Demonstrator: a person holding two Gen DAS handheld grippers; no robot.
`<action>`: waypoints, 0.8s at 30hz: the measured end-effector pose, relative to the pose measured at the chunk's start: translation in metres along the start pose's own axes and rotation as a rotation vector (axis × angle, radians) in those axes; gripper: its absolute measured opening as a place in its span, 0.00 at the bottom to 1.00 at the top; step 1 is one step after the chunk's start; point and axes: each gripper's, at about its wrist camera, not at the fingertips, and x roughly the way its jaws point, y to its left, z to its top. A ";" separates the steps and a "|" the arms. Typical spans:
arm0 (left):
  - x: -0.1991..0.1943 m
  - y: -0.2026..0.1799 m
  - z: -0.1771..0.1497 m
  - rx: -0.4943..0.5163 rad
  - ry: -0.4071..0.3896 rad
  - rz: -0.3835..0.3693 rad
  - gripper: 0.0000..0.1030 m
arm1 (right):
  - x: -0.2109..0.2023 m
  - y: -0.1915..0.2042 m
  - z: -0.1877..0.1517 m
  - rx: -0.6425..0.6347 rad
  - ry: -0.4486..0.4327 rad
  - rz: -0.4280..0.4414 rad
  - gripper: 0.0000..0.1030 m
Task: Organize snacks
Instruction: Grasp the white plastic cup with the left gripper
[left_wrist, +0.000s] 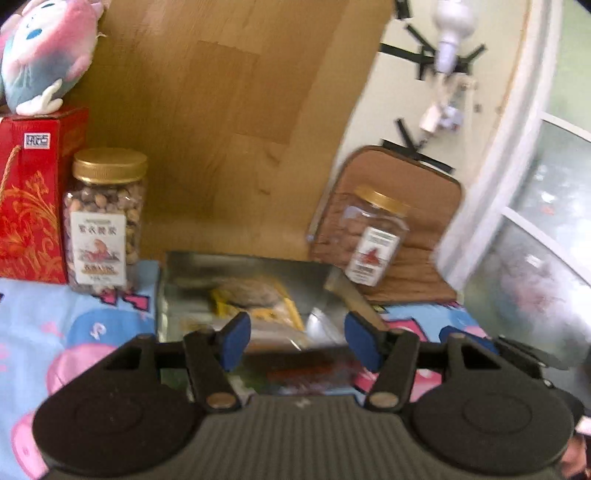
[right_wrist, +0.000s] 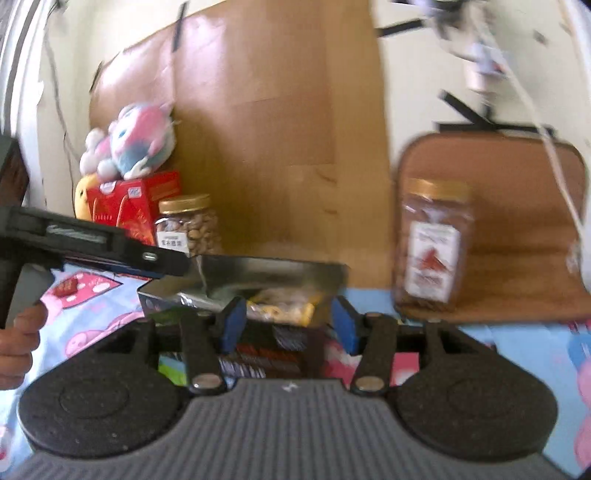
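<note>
A: Largest item first?
B: Cloth (left_wrist: 33, 317), pale blue, printed with pink cartoon pigs, covering the whole work surface. Behind it a wood-grain board (left_wrist: 221, 110) leans on a cream wall (left_wrist: 391, 96) marked with strips of black tape.

A: Next?
B: Brown quilted pad (left_wrist: 424, 236), rounded corners, propped upright at far right. At far left a red gift box (left_wrist: 29, 206) with gold print and a cord handle; a pink-and-blue plush toy (left_wrist: 40, 51) sits on top of it.

A: The snacks?
B: Metal tin (left_wrist: 192, 273), rectangular, shiny, open-topped, centre of the cloth. Inside lie yellow packets (left_wrist: 258, 306), crinkled; contents blurred. Near side of the tin, dark wrapped bars (right_wrist: 273, 354), lettering unreadable.

A: Jars?
B: Two clear plastic ones with gold screw lids and white labels. The left jar (left_wrist: 103, 221) is full of nuts and stands just beside the red box. The right jar (left_wrist: 376, 236) stands against the pad, right of the tin; its fill is hard to judge.

A: Grippers?
B: Left gripper (left_wrist: 295, 343): black frame, blue pads (left_wrist: 236, 339), jaws parted with nothing between them, above the tin's near edge. Right gripper (right_wrist: 288, 325): same build, jaws likewise apart and empty, over the bars. In the right wrist view the left gripper's body crosses from the left, with a hand (right_wrist: 18, 343) on its handle.
</note>
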 end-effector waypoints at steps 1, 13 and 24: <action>-0.003 -0.004 -0.006 0.008 0.009 -0.007 0.55 | -0.010 -0.005 -0.006 0.027 0.001 -0.001 0.52; 0.013 -0.028 -0.066 -0.039 0.189 -0.090 0.55 | -0.007 -0.012 -0.065 0.192 0.150 0.035 0.52; 0.056 -0.100 -0.061 0.236 0.191 -0.050 0.55 | 0.001 -0.004 -0.075 0.091 0.184 -0.015 0.52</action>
